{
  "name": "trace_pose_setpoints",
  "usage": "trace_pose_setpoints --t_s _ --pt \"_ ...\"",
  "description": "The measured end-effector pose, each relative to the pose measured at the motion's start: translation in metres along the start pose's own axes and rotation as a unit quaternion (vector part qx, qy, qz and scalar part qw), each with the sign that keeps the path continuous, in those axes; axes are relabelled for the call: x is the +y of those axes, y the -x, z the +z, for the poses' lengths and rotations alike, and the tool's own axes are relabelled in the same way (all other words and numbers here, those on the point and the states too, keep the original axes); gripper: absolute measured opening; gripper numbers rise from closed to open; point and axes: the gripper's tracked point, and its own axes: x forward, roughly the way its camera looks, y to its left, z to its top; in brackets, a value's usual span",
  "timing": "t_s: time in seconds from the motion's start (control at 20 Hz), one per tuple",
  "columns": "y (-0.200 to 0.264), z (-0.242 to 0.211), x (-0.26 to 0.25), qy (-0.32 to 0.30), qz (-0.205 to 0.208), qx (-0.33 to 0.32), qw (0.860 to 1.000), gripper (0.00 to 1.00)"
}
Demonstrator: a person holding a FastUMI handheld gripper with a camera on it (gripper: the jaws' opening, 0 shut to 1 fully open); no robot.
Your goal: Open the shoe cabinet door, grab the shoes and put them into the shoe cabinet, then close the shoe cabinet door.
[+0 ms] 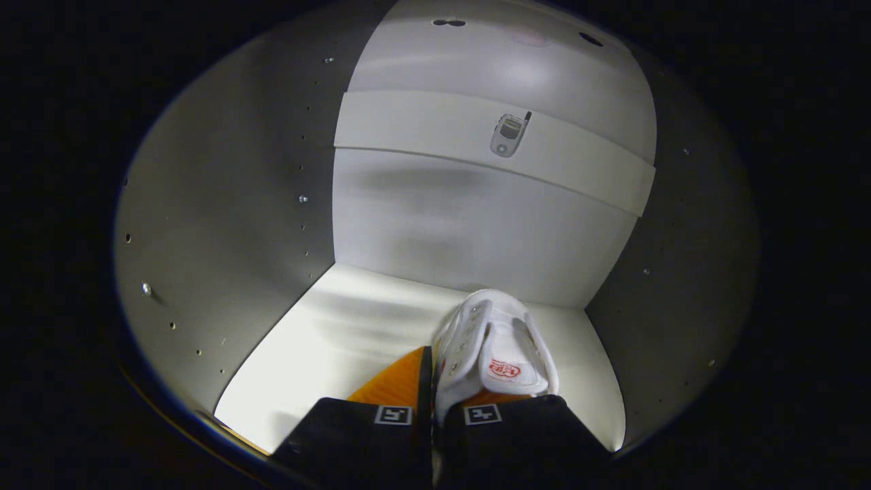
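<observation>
Fingers (431, 408) drawn close together, pinching white shoe (491, 344) by the edge of its upper; pads pressed to that edge from both sides, as far as can be made out, with only a thin dark gap between. Reaching inside shoe cabinet (224, 224), door evidently open already. Shoe just ahead of fingers, toe pointing at back wall (469, 224), over pale bottom shelf (326, 340), nearer right wall than left. Cannot tell whether sole rests on shelf or hangs just above. Step in hand, by judgement: placing shoe in cabinet, middle of task; door closing yet to come, and a second shoe possibly to fetch, none in sight. Next move calls for lowering until sole sits flat, loosening grip, then backing straight out without dragging the upper along or tipping shoe sideways. Room to left of shoe on shelf, enough for a mate by the look. Red logo (504, 369) on shoe tongue, lettering too small and bent to read. Square black-and-white markers (393, 414) on finger mounts, no text. Small grey device (507, 135), phone-like with stub aerial, fixed to pale band (422, 126) across back wall; any writing on it too small to tell. Rows of peg holes (303, 199) down side walls.
</observation>
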Motion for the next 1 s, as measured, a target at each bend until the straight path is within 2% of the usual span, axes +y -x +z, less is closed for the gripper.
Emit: trace_pose_setpoints --t_s 0.05,0.1,0.15,0.3,0.4,0.5,0.75,1.0 --pt "0.008 0.0 0.004 -0.013 0.008 0.002 1.0 0.16" --pt "0.017 0.003 0.009 -0.027 0.018 -0.001 0.999 0.31" --pt "0.03 0.004 0.013 -0.04 0.027 -0.001 0.999 0.4" --pt "0.074 0.008 0.02 -0.073 0.039 -0.011 0.996 0.89" --pt "0.109 0.013 0.017 -0.086 0.035 -0.038 0.995 0.97" --pt "0.152 0.017 0.016 -0.094 0.033 -0.072 0.992 1.0" --pt "0.287 0.024 0.0 -0.115 -0.003 -0.182 0.977 0.99" --pt "0.417 -0.006 -0.016 -0.094 -0.042 -0.242 0.965 0.98"
